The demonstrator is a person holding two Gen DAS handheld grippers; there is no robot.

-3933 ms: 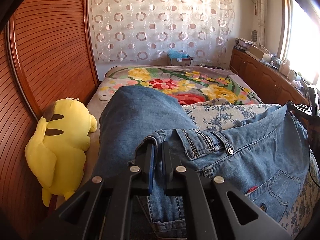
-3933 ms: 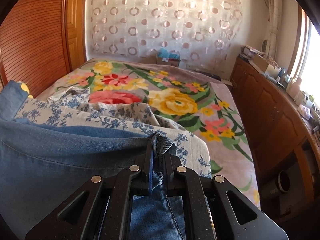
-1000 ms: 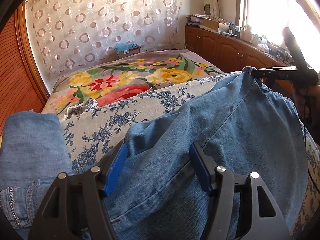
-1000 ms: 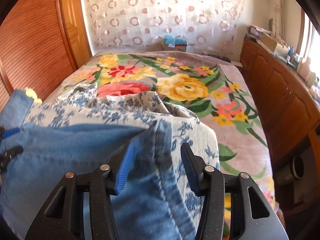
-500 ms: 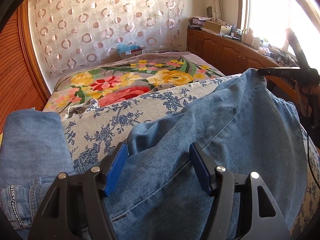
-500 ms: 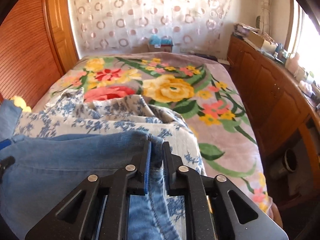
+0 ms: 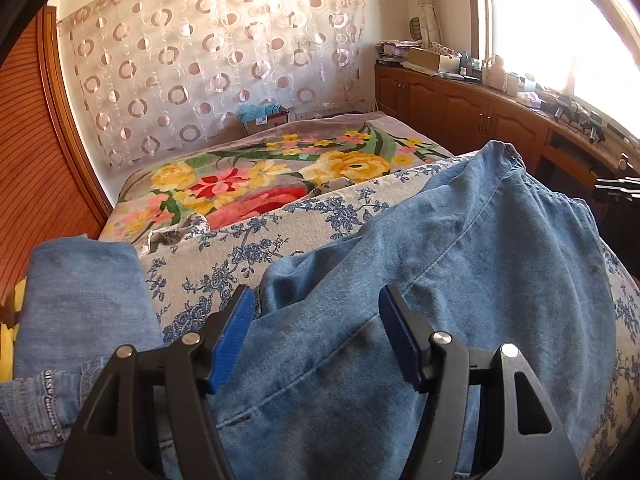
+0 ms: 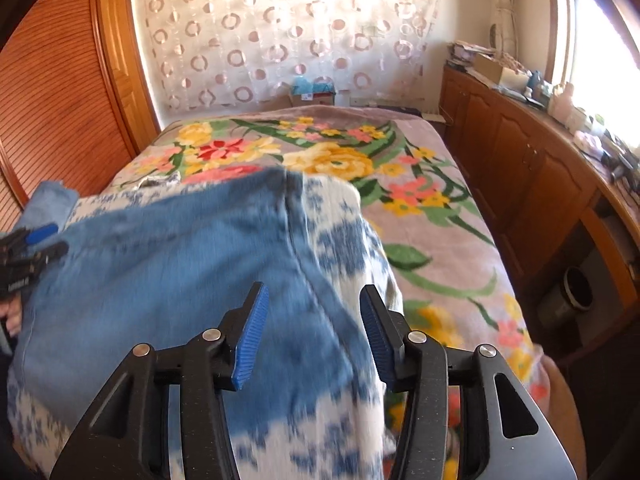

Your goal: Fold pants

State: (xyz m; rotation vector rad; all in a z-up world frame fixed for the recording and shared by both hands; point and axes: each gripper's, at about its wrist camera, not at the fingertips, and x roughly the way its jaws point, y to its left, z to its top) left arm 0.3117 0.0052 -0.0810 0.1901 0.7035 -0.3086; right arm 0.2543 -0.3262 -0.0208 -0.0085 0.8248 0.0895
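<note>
Blue denim pants (image 7: 460, 264) lie folded over on a white cloth with blue flowers (image 7: 256, 240) on the bed; they also show in the right wrist view (image 8: 168, 256). My left gripper (image 7: 316, 320) is open just above the denim, holding nothing. My right gripper (image 8: 312, 320) is open over the right edge of the pants, holding nothing; that view is blurred. The right gripper shows at the right edge of the left wrist view (image 7: 620, 192), and the left gripper at the left edge of the right wrist view (image 8: 28, 256).
A floral blanket (image 8: 420, 208) covers the bed beyond. A wooden slatted wardrobe (image 7: 32, 160) stands on the left, wooden cabinets (image 8: 532, 184) on the right, a patterned curtain (image 7: 216, 52) at the back. A yellow plush toy (image 7: 6, 336) peeks in at the far left.
My right gripper, shut on the pants edge half a second ago, has opened and let the denim drop onto the cloth. My left gripper stays open over the pants.
</note>
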